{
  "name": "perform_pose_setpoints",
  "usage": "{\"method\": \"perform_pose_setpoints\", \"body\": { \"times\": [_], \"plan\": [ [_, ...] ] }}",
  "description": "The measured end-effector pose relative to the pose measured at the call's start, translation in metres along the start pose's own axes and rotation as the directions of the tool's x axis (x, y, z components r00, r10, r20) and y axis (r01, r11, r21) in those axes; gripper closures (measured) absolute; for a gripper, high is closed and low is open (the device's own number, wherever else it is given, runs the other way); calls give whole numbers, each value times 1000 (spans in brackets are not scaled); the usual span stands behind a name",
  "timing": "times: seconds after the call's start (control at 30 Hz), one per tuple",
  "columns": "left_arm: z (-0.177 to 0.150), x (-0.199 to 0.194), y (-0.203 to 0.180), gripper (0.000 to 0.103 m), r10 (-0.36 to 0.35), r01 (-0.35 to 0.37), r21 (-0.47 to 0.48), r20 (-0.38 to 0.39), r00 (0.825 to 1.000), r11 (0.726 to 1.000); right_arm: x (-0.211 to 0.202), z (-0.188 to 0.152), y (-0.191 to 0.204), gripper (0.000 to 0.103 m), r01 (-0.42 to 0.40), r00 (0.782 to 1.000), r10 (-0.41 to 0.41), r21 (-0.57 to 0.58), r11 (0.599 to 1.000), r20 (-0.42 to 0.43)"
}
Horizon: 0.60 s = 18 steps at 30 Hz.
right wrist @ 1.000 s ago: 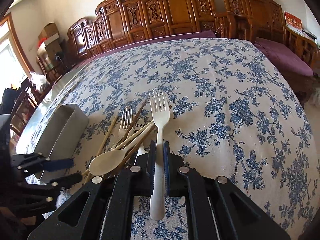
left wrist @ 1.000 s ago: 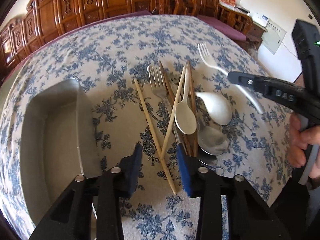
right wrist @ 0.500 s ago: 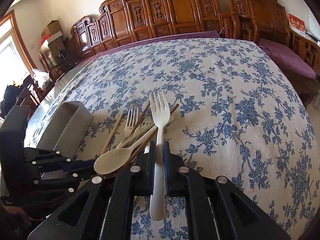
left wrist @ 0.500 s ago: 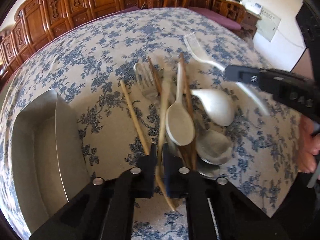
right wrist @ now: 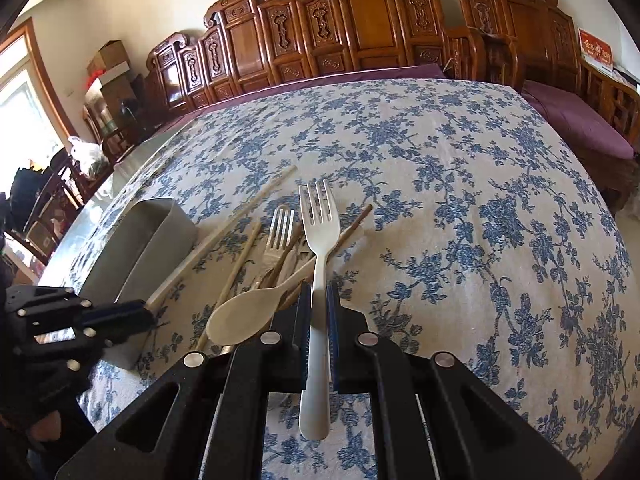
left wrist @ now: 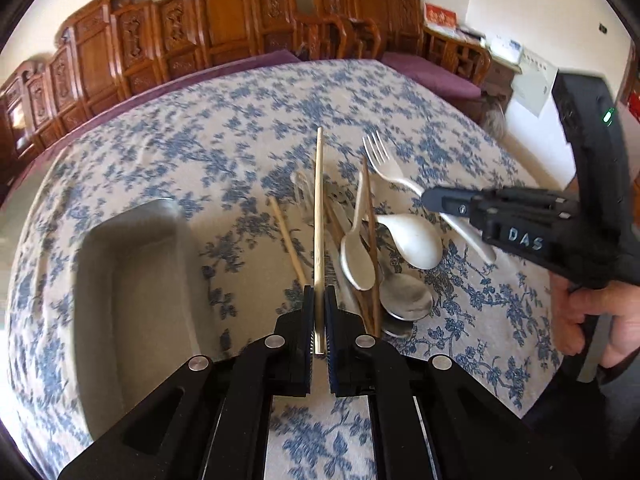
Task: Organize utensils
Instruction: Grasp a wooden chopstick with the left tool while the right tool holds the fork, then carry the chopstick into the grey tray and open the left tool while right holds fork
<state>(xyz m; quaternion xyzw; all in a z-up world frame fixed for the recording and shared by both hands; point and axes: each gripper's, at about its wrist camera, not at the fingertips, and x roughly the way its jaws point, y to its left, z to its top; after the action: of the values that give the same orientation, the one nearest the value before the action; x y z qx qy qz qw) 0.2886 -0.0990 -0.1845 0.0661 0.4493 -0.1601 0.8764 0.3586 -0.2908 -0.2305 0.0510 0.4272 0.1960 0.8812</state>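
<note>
Floral-clothed table (left wrist: 224, 128): the left gripper (left wrist: 319, 312), open a second ago, has clamped one chopstick (left wrist: 318, 200) and lifted it off the pile, ready for the grey tray (left wrist: 120, 272). The right gripper (right wrist: 318, 312) stays clamped on the white fork (right wrist: 318, 240).

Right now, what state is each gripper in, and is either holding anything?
Left gripper: closed on a light wooden chopstick.
Right gripper: closed on the handle of a white fork.

Carved wooden chairs (right wrist: 360, 20) line cream walls (left wrist: 520, 8); a bright window (right wrist: 20, 112).
</note>
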Motion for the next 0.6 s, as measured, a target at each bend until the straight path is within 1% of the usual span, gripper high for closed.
{"method": "perform_pose_setpoints", "body": {
  "times": [0.2, 0.3, 0.47, 0.6],
  "plan": [
    [-11, -36, 16, 99, 2, 1, -55, 55, 998, 998, -2, -2, 19, 94, -22, 1000, 22, -30, 999, 3],
    [-16, -52, 24, 99, 15, -10, -70, 78, 997, 997, -5, -2, 33, 94, -39, 999, 39, -54, 998, 9],
    [-22, -66, 37, 99, 41, -35, -71, 91, 995, 997, -10, -4, 59, 94, -57, 998, 60, -107, 993, 22],
    [-35, -67, 56, 99, 73, -67, -87, 74, 995, 994, -12, -4, 77, 94, -80, 996, 84, -143, 986, 23]
  ]
}}
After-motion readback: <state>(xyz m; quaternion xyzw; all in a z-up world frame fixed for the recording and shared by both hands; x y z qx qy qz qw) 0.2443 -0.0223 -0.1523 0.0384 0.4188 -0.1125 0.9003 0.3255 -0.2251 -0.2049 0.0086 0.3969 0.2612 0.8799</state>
